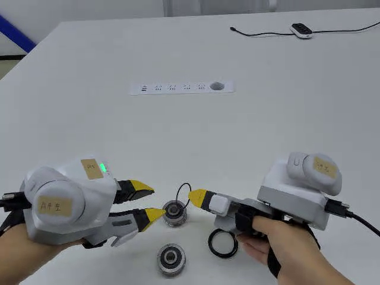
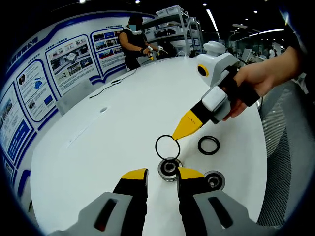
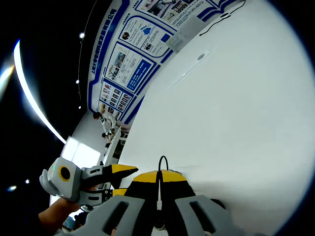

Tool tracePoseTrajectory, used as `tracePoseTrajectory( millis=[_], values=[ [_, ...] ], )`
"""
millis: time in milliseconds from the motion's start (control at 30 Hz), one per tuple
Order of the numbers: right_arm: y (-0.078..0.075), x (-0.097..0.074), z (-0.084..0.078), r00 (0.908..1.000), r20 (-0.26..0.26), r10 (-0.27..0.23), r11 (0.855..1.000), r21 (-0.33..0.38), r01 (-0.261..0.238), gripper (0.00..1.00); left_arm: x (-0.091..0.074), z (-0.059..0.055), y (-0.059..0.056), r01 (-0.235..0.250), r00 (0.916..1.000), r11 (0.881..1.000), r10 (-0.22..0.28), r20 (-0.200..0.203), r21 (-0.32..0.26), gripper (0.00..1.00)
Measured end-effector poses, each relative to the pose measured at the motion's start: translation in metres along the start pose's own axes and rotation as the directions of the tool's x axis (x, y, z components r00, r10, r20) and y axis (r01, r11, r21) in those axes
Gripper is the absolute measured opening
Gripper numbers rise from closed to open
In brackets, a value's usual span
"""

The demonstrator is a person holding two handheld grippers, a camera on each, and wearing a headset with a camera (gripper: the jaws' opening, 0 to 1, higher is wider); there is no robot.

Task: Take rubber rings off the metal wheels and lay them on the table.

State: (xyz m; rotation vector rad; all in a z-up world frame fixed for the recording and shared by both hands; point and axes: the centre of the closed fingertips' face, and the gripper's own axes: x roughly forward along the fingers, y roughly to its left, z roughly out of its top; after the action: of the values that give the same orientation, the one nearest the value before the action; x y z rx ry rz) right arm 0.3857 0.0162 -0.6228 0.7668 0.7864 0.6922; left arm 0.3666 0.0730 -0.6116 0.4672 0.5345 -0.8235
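Note:
A metal wheel (image 1: 174,212) (image 2: 169,168) stands on the white table just ahead of my open left gripper (image 1: 148,202) (image 2: 162,174), whose yellow tips flank it without touching. My right gripper (image 1: 197,196) (image 3: 158,174) is shut on a thin black rubber ring (image 1: 180,190) (image 2: 156,146) (image 3: 161,160), held upright just above that wheel. I cannot tell whether the ring's lower edge touches the wheel. A second wheel (image 1: 171,259) (image 2: 215,179) lies nearer me. Beside it, a thicker black ring (image 1: 222,243) (image 2: 208,145) lies flat under the right gripper's body.
A white power strip (image 1: 182,88) lies across the middle of the table (image 1: 267,119). A small device with a black cable (image 1: 301,29) sits at the far right. A person (image 2: 133,42) stands beyond the table's far end.

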Motion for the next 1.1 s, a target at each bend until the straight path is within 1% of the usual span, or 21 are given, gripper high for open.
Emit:
tracePoseTrajectory(
  millis=[300, 333, 433, 500, 567, 700, 767, 867, 967, 1100],
  values=[
    [-0.009, -0.018, -0.008, 0.9996, 0.009, -0.027, 0.999, 0.021, 0.027, 0.02, -0.016, 0.000, -0.001, -0.045, 0.9984, 0.998, 0.047, 0.030, -0.049, 0.26],
    [-0.010, -0.020, -0.009, 0.9995, 0.011, -0.028, 0.999, 0.026, 0.028, 0.02, -0.017, 0.000, -0.002, -0.049, 0.9982, 0.997, 0.051, 0.032, -0.058, 0.27],
    [-0.013, -0.026, -0.013, 0.9993, 0.011, -0.036, 0.999, 0.034, 0.036, 0.02, -0.023, 0.000, -0.003, -0.061, 0.9963, 0.994, 0.066, 0.054, -0.091, 0.27],
    [-0.016, -0.031, -0.015, 0.9990, 0.013, -0.042, 0.998, 0.043, 0.042, 0.02, -0.027, 0.000, -0.004, -0.071, 0.9951, 0.992, 0.078, 0.061, -0.104, 0.29],
    [-0.019, -0.036, -0.018, 0.9986, 0.014, -0.051, 0.998, 0.049, 0.050, 0.02, -0.030, -0.002, -0.005, -0.074, 0.9946, 0.990, 0.082, 0.064, -0.116, 0.31],
    [-0.024, -0.046, -0.023, 0.9979, 0.017, -0.062, 0.996, 0.073, 0.060, 0.02, -0.036, -0.005, -0.007, -0.081, 0.9939, 0.988, 0.090, 0.064, -0.133, 0.31],
    [-0.027, -0.049, -0.026, 0.9972, 0.014, -0.073, 0.994, 0.082, 0.071, 0.02, -0.038, -0.005, -0.009, -0.075, 0.9937, 0.986, 0.087, 0.071, -0.150, 0.32],
    [-0.033, -0.057, -0.031, 0.9960, 0.013, -0.089, 0.992, 0.094, 0.087, 0.02, -0.042, -0.008, -0.012, -0.083, 0.9919, 0.981, 0.098, 0.081, -0.173, 0.34],
    [-0.038, -0.062, -0.035, 0.9944, 0.015, -0.105, 0.989, 0.110, 0.102, 0.02, -0.044, -0.010, -0.015, -0.086, 0.9914, 0.980, 0.102, 0.082, -0.182, 0.34],
    [-0.042, -0.065, -0.038, 0.9928, 0.013, -0.119, 0.987, 0.111, 0.117, 0.02, -0.046, -0.012, -0.018, -0.087, 0.9916, 0.979, 0.103, 0.079, -0.185, 0.37]
  ],
)
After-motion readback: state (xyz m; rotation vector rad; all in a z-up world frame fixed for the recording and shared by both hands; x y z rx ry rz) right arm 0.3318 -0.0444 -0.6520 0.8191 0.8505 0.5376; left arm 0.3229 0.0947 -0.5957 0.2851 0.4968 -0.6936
